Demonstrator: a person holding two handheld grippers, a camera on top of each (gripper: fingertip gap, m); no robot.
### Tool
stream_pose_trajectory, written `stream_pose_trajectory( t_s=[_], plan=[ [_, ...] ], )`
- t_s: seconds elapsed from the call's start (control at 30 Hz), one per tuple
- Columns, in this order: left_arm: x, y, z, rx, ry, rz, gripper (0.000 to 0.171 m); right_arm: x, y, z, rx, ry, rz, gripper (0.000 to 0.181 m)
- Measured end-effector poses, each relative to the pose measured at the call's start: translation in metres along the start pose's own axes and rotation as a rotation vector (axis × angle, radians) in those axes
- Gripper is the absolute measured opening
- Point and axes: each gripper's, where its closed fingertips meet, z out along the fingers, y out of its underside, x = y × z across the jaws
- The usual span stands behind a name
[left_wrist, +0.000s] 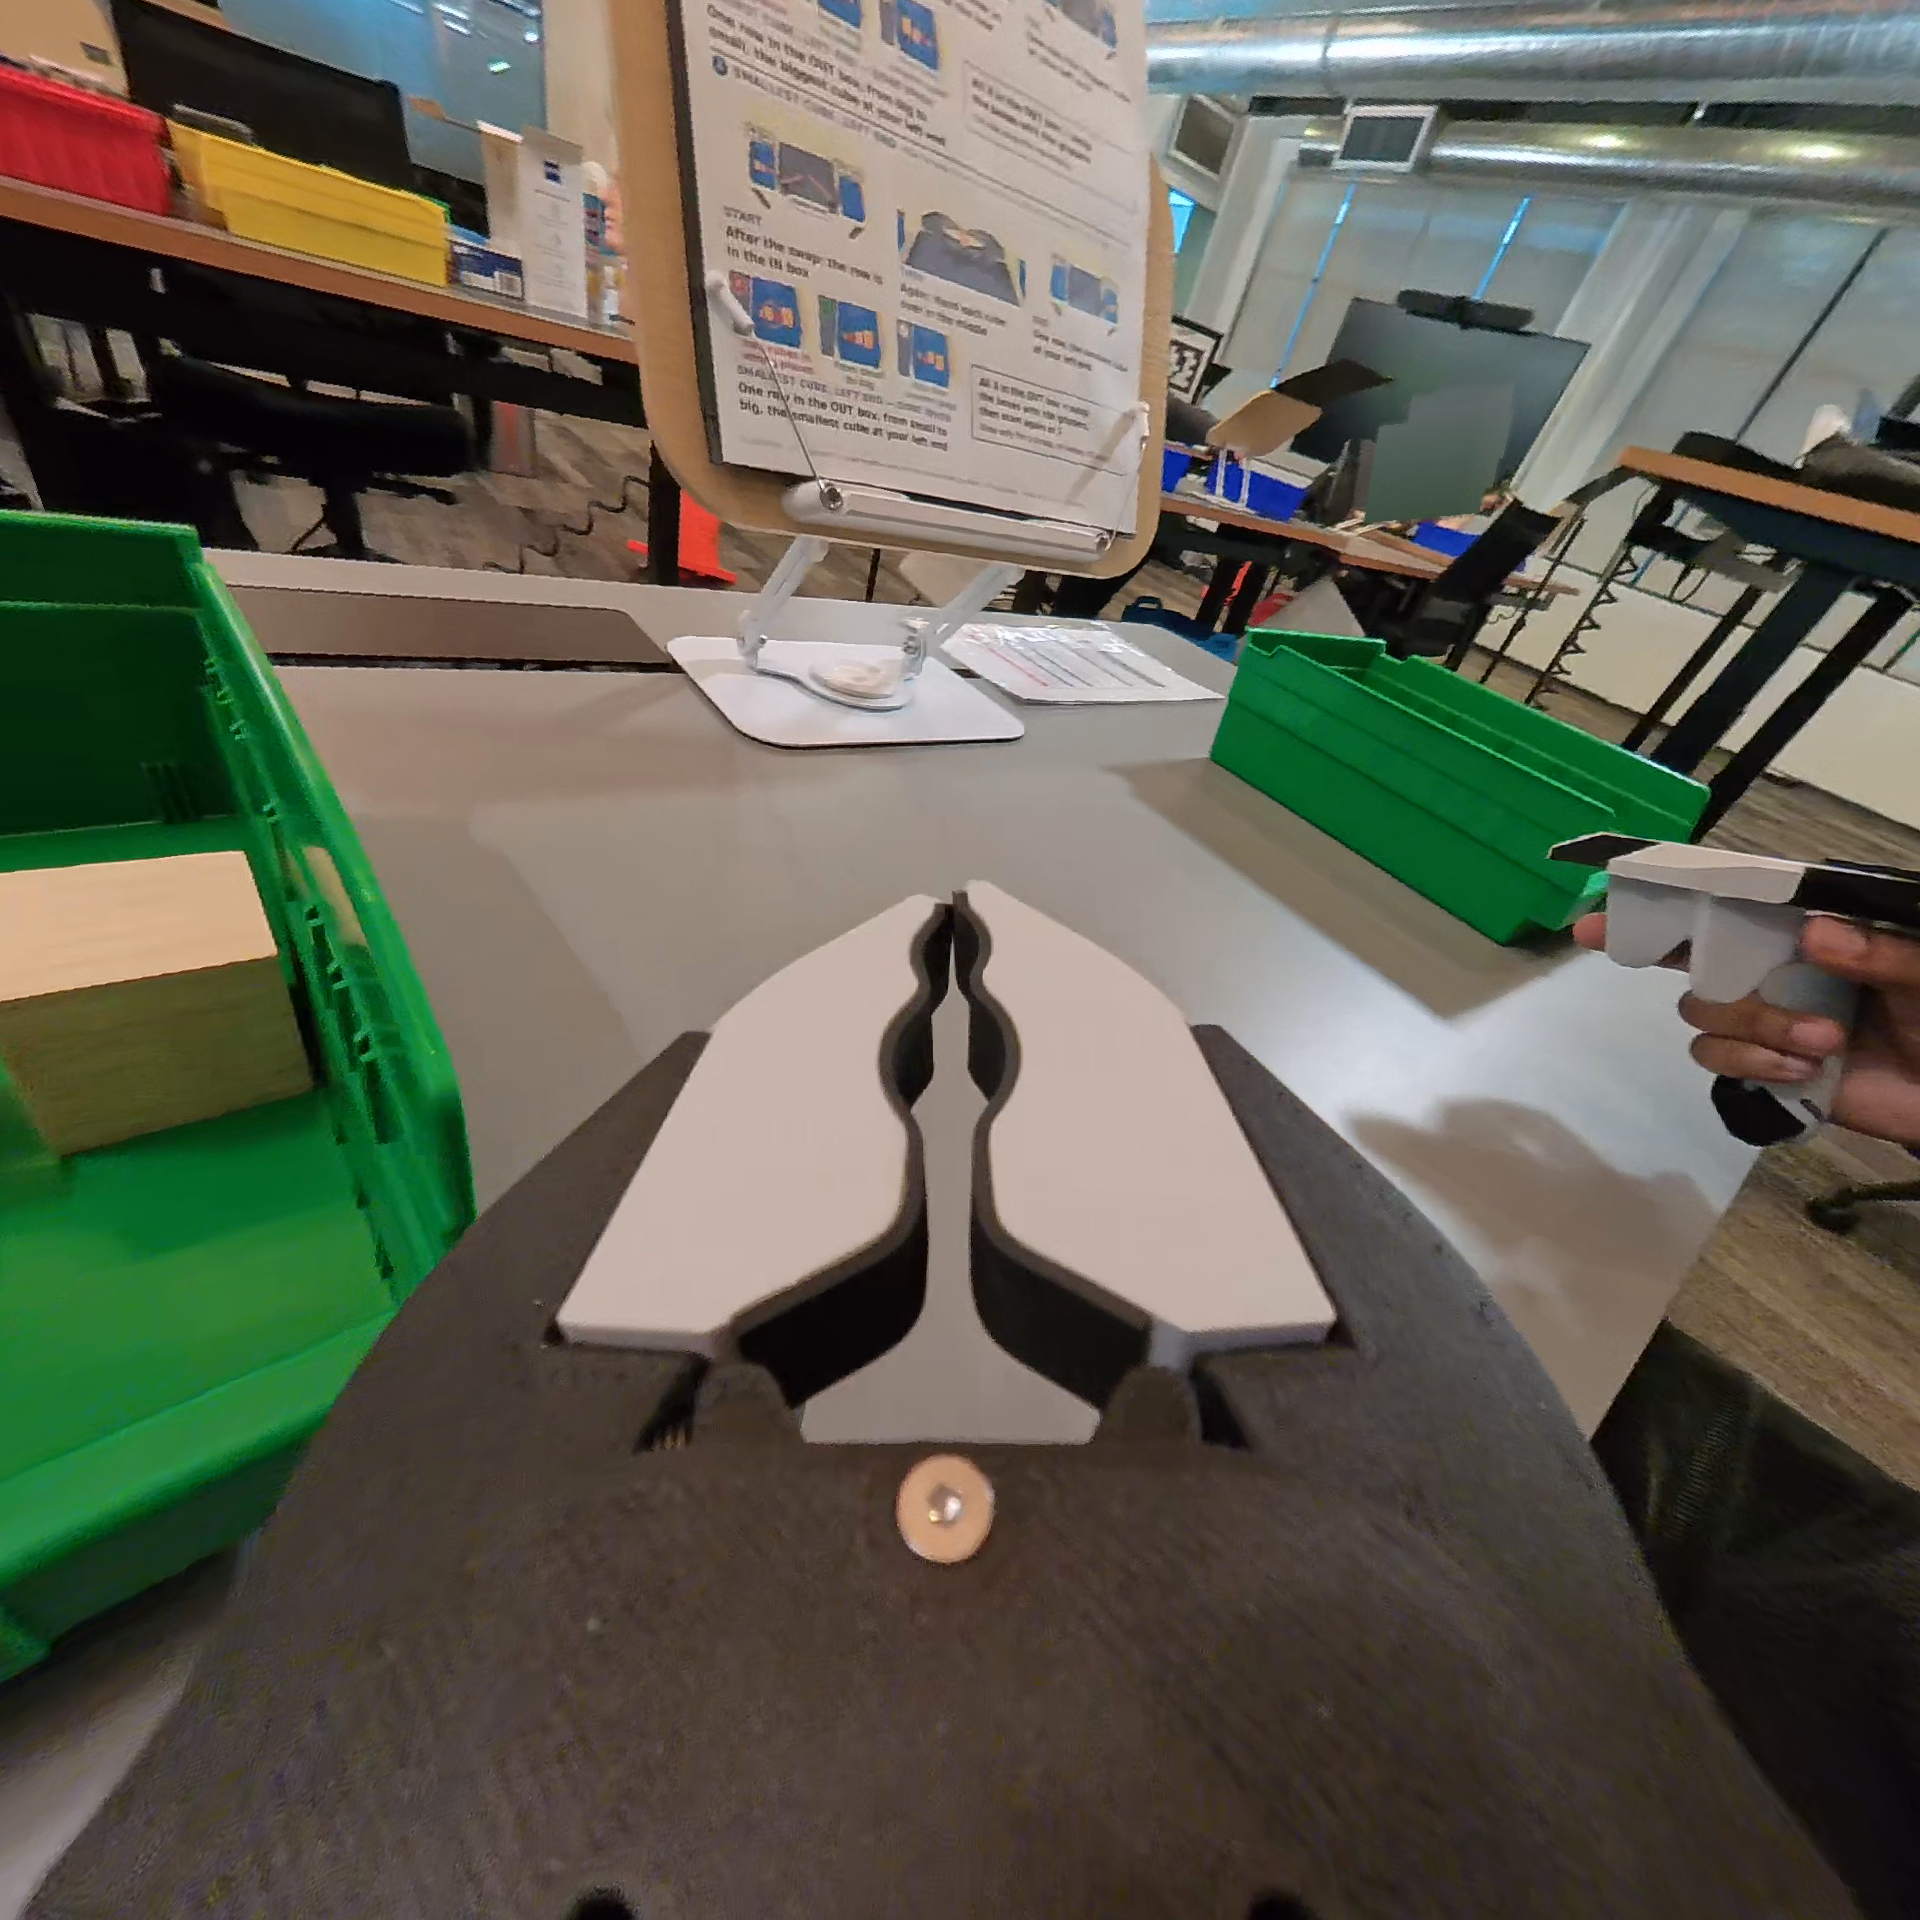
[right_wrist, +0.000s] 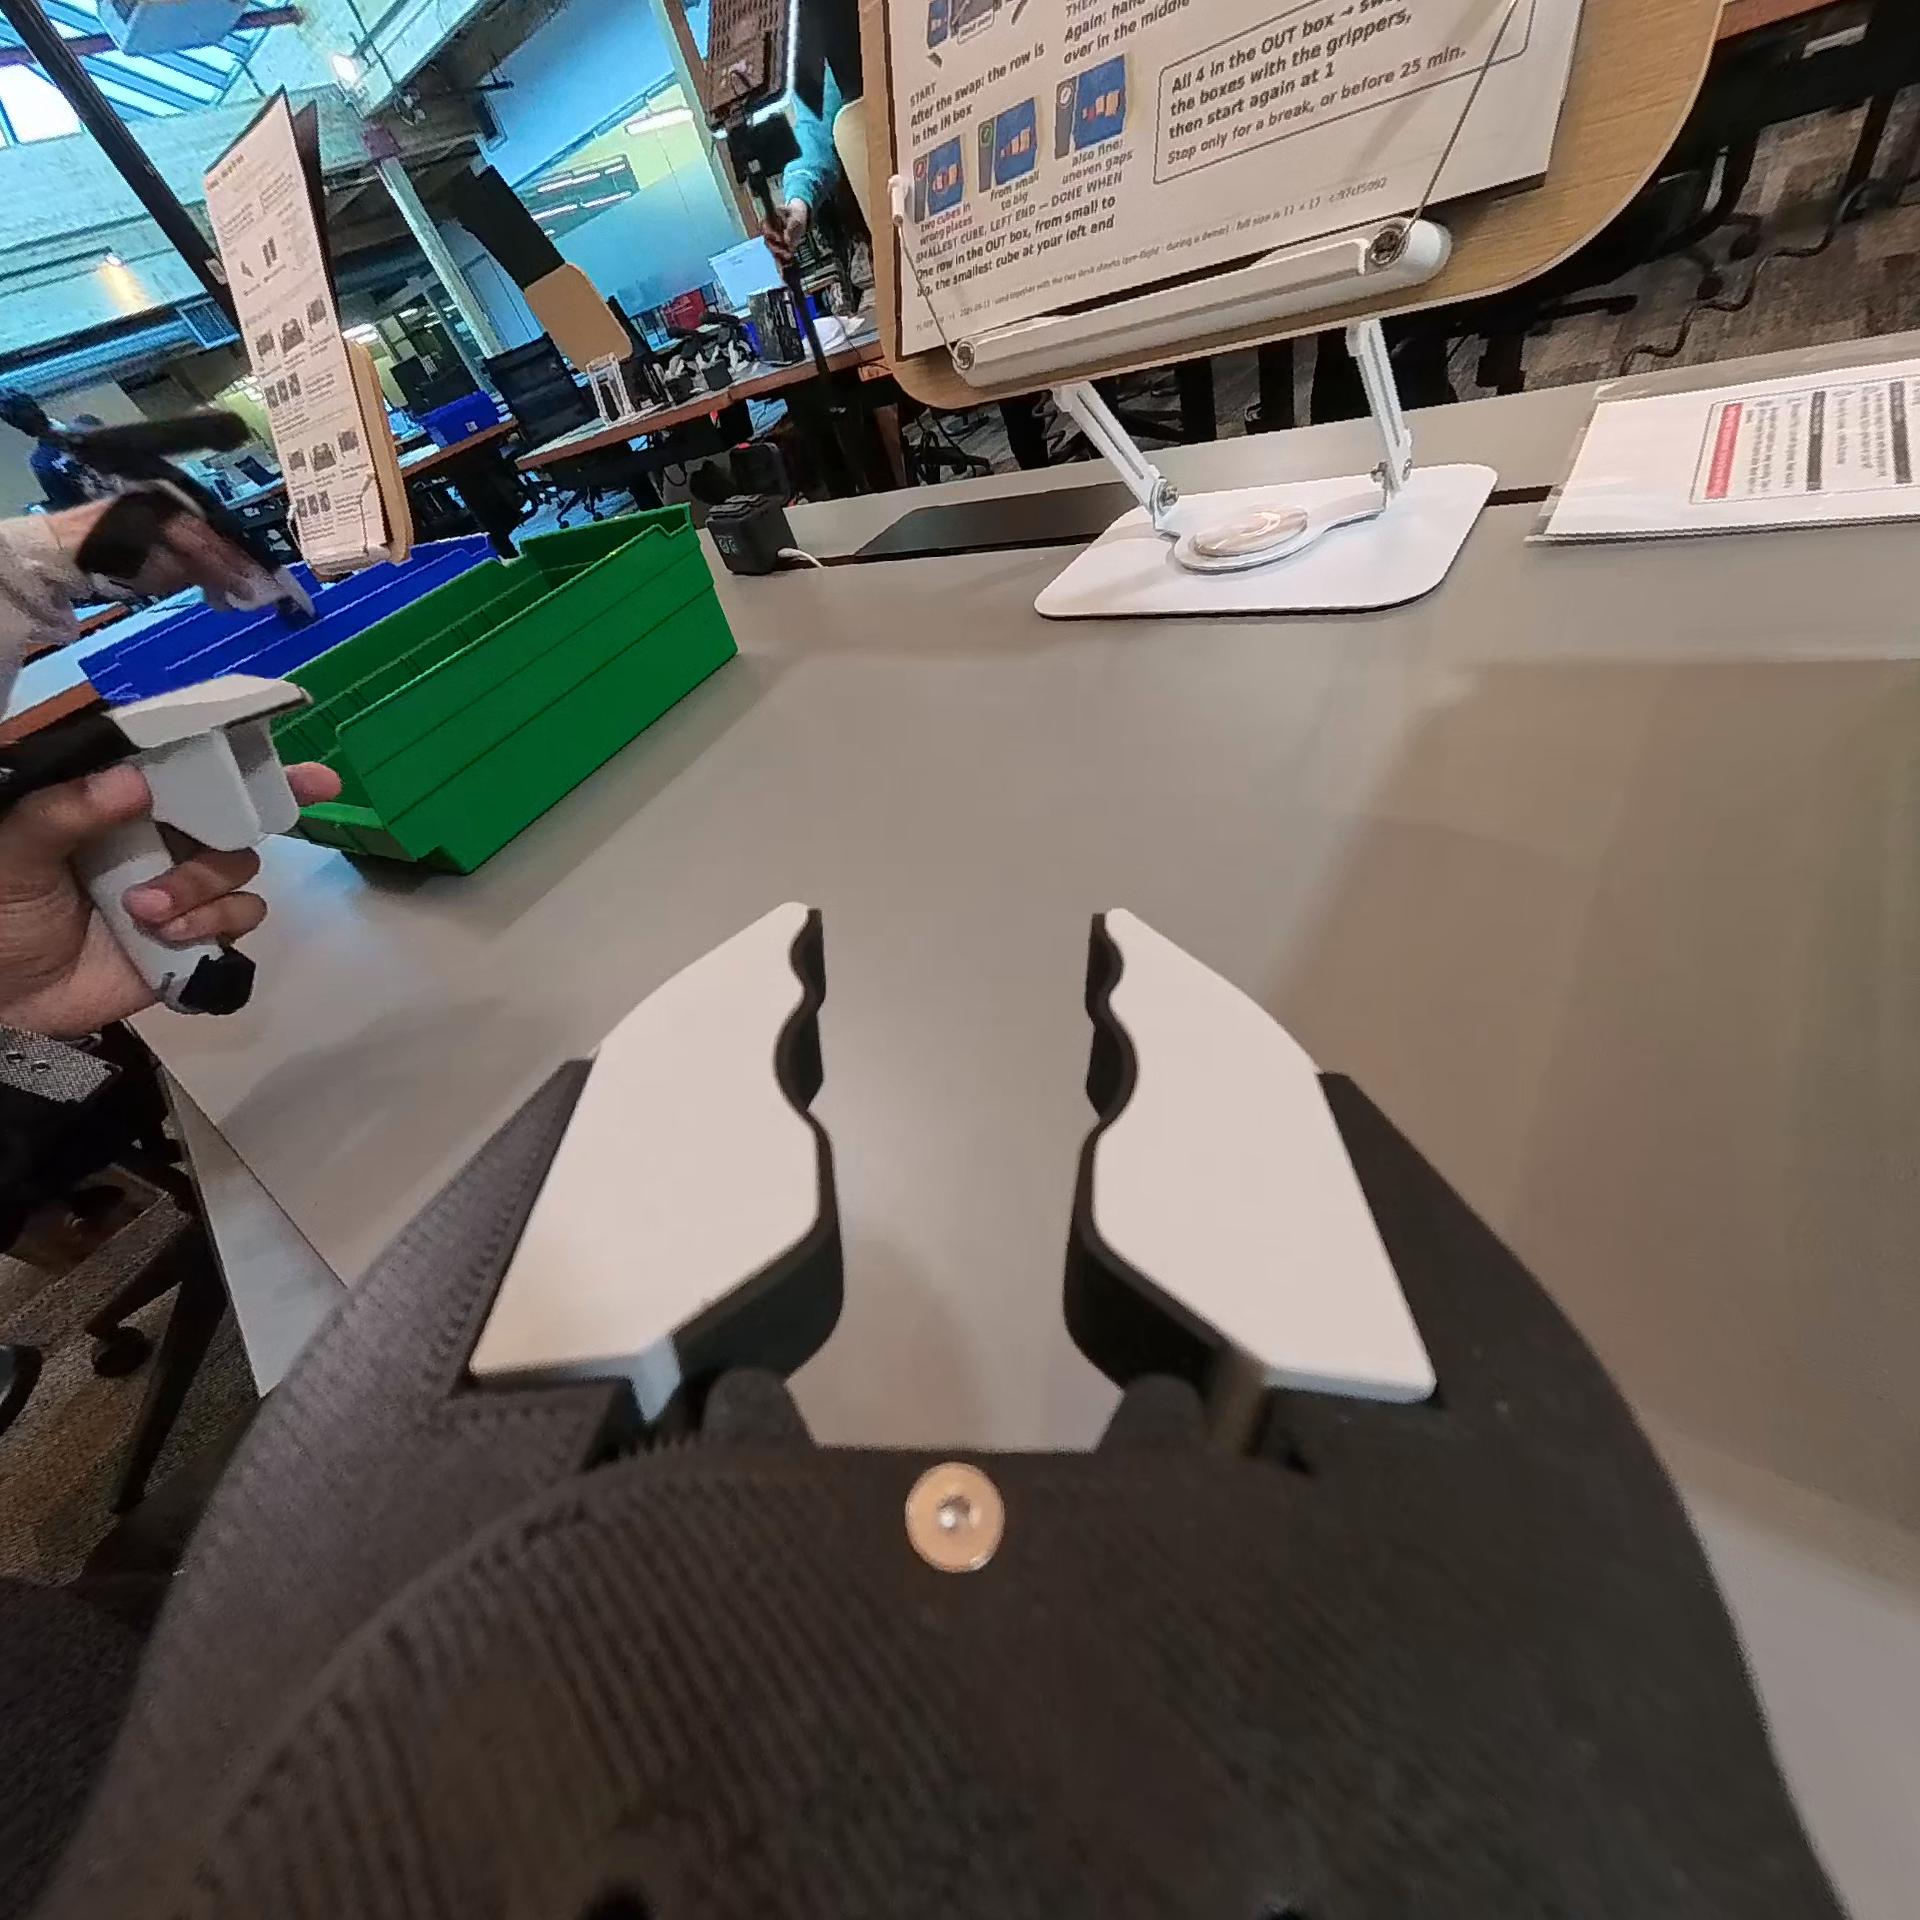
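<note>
Your left claw (left_wrist: 954, 914) is pressed together, empty, beside the green bin (left_wrist: 312, 935) w/ a wooden block (left_wrist: 135, 987). Right claw (right_wrist: 956, 935) is spread, empty, over bare desk (right_wrist: 1351, 779).

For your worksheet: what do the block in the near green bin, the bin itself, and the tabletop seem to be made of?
Block: probably unfinished wood, pale tan with faint grain, matte.
Green bin: moulded plastic, glossy, with ribbed walls.
Tabletop: smooth grey laminate or similar, satin, with soft reflections; the exact material is unclear.
</note>
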Motion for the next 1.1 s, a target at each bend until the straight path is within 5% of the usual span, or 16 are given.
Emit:
stream_pose_trajectory(
  t_s=[0.07, 0.23, 0.33, 0.43, 0.57, 0.67, 0.9, 1.1],
  plan=[
    [-0.002, -0.004, -0.003, 0.014, -0.011, 0.015, 0.002, 0.001, 0.0, 0.0, 0.001, 0.002, 0.002, 0.049],
    [-0.006, -0.035, -0.021, 0.049, -0.079, 0.135, 0.042, 0.007, -0.002, -0.002, 0.016, 0.021, 0.015, 0.047],
    [-0.027, -0.051, -0.03, -0.069, -0.145, 0.338, 0.05, 0.011, -0.002, -0.001, 0.022, 0.025, 0.047, 0.045],
    [-0.068, -0.056, -0.022, -0.305, -0.16, 0.574, 0.06, 0.01, -0.002, 0.0, 0.024, 0.005, 0.098, 0.047],
    [-0.143, -0.033, -0.003, -0.78, -0.128, 0.8, 0.109, 0.008, -0.004, -0.001, 0.04, 0.013, 0.09, 0.048],
    [-0.177, -0.011, 0.009, -1.057, -0.043, 0.853, 0.108, 0.008, -0.004, -0.001, 0.034, 0.039, 0.046, 0.048],
    [-0.211, 0.047, 0.026, -1.403, 0.123, 0.851, 0.099, 0.012, 0.001, -0.001, 0.016, 0.081, 0.012, 0.047],
    [-0.22, 0.049, 0.03, -1.378, 0.163, 0.942, 0.063, 0.023, 0.003, -0.006, 0.023, 0.119, 0.045, 0.047]
  ],
)
